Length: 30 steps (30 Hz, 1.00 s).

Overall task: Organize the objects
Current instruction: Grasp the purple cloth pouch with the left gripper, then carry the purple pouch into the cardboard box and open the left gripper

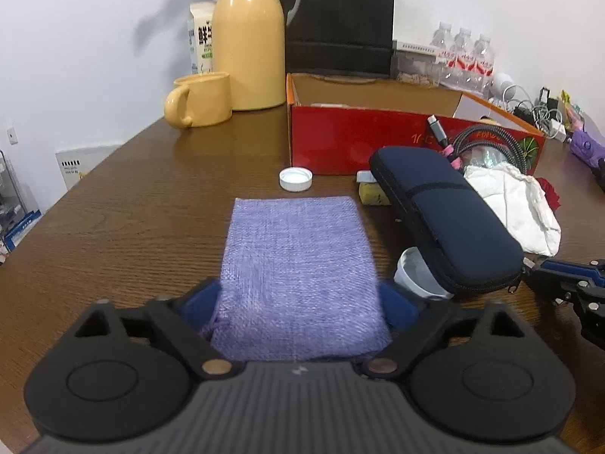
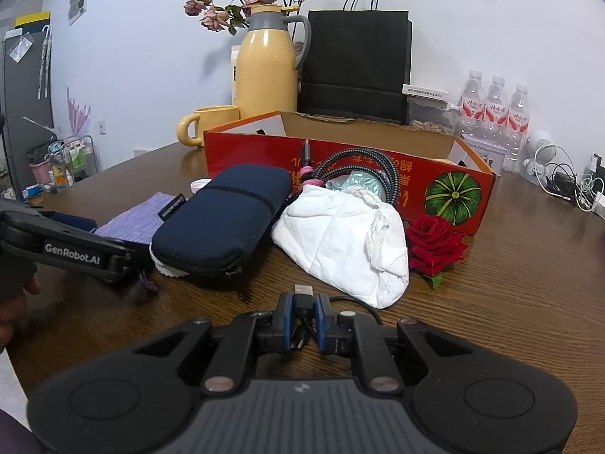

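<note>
My left gripper (image 1: pixel 300 299) is shut on a folded purple cloth (image 1: pixel 298 272) that sticks out forward over the wooden table (image 1: pixel 132 208); the cloth also shows in the right wrist view (image 2: pixel 140 215). My right gripper (image 2: pixel 304 302) is shut on a black USB cable (image 2: pixel 303 295), plug end pointing forward, low over the table. A navy zip case (image 1: pixel 446 219) (image 2: pixel 223 215) leans on a white lid (image 1: pixel 416 272). Behind stands an open red cardboard box (image 1: pixel 359 140) (image 2: pixel 340 159).
A crumpled white paper bag (image 2: pixel 340 234), a red rose (image 2: pixel 435 246), a braided cable coil (image 2: pixel 351 170), a white bottle cap (image 1: pixel 295 178) and a yellow sponge (image 1: pixel 372 195) lie near the box. A yellow jug (image 1: pixel 249 45), mug (image 1: pixel 200 100), black bag (image 2: pixel 355 68) and water bottles (image 2: pixel 495 113) stand behind.
</note>
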Tool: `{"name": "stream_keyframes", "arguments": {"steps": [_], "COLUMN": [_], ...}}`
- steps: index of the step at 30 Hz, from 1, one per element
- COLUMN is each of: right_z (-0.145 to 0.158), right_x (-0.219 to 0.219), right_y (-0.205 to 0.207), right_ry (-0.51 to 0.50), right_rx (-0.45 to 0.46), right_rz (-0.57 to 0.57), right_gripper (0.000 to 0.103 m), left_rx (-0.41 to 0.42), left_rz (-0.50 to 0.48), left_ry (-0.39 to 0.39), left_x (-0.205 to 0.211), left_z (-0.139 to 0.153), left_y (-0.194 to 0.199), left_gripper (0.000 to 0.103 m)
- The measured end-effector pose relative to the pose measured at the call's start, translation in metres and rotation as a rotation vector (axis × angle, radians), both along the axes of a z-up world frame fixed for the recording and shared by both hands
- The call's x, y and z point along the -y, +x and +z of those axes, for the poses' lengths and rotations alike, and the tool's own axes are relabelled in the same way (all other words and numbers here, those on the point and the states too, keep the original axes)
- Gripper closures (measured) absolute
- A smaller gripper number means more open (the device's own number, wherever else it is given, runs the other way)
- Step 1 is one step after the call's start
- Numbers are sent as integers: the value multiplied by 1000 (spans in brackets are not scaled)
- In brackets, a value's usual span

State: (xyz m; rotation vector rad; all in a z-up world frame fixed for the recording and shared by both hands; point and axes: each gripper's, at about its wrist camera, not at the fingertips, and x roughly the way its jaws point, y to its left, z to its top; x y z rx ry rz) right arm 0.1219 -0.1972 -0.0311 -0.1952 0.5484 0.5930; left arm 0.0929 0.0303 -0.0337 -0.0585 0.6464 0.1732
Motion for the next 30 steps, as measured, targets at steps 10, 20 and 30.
{"name": "stream_keyframes", "arguments": {"steps": [10, 20, 30], "right_z": [0, 2, 29], "right_x": [0, 2, 1], "right_y": [-2, -5, -8], "right_ry": [4, 18, 58], "right_rx": [4, 29, 111], "right_rz": [8, 15, 27], "right_gripper": [91, 91, 91], "left_rx": [59, 125, 230], "left_rz": [6, -19, -80], "left_ry": [-32, -12, 19], "left_x": [-4, 0, 15], "left_z": [5, 22, 56], "left_y": [-18, -32, -30], "left_gripper": [87, 87, 87]}}
